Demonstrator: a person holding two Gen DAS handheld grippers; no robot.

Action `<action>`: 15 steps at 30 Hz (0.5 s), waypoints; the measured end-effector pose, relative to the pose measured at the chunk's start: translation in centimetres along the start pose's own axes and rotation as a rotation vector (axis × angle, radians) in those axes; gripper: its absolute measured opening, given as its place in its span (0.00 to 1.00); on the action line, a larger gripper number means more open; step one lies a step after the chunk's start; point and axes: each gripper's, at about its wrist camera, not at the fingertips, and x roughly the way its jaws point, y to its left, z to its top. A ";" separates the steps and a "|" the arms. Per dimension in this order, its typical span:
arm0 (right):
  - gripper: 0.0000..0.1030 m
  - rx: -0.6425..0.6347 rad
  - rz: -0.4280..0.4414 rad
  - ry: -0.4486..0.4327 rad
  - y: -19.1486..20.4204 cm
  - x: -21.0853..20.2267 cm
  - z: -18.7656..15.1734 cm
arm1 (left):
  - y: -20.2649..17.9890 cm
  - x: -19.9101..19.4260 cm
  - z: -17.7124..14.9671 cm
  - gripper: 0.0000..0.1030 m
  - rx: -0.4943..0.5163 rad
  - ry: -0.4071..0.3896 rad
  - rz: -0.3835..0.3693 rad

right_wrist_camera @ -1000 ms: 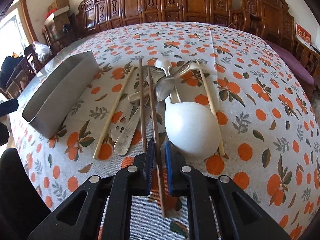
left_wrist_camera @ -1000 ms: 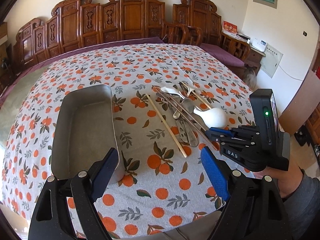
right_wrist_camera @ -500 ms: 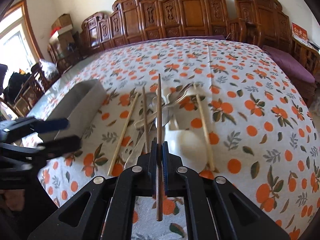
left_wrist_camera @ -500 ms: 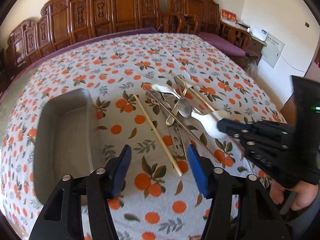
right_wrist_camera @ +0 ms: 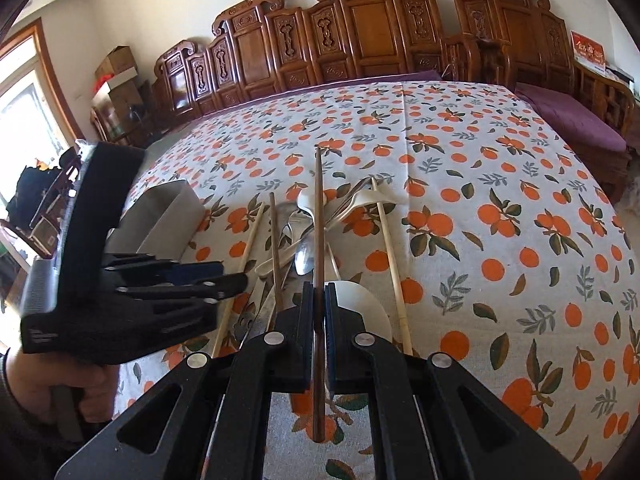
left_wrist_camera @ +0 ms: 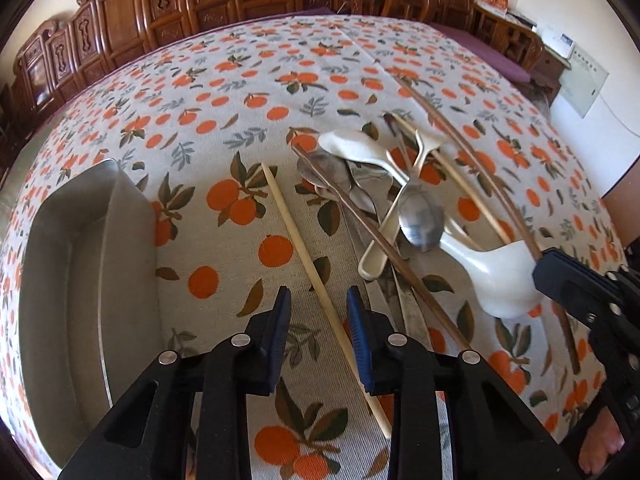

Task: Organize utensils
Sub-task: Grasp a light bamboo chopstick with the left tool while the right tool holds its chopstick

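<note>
At the far left we see the rectangular grey metal tray (left_wrist_camera: pixel 60 280) sitting on the orange-print tablecloth (left_wrist_camera: pixel 240 100), nothing visible inside it. Right of it our left gripper (left_wrist_camera: pixel 316 312) hovers low, blue pads parted moderately, straddling the near part of a pale wooden chopstick (left_wrist_camera: pixel 304 248) that lies flat on the cloth; we cannot tell whether the pads touch it. Just right, a dark brown chopstick (left_wrist_camera: pixel 360 216) lies diagonally across the heap, over a metal spoon (left_wrist_camera: pixel 420 220) and a cream plastic spoon (left_wrist_camera: pixel 380 240). A white ceramic soup spoon (left_wrist_camera: pixel 348 144) sits at the far end of the heap, and a big white ladle (left_wrist_camera: pixel 500 272) sits at its near right, with a second pale chopstick (left_wrist_camera: pixel 460 184) crossing over its handle. Flat metal handles lie under the pile, partly hidden. Furthest right, our right gripper (right_wrist_camera: pixel 316 312) has its pads closed tight on a second dark brown chopstick (right_wrist_camera: pixel 318 220), held lifted above the heap and pointing away from us. Carved wooden chairs (right_wrist_camera: pixel 360 40) line the table's far side.
</note>
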 end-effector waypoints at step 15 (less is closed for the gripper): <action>0.06 -0.067 0.020 0.016 3.1 0.5 0.3 | 1.9 -2.4 -2.3 0.04 -0.007 -0.013 -0.054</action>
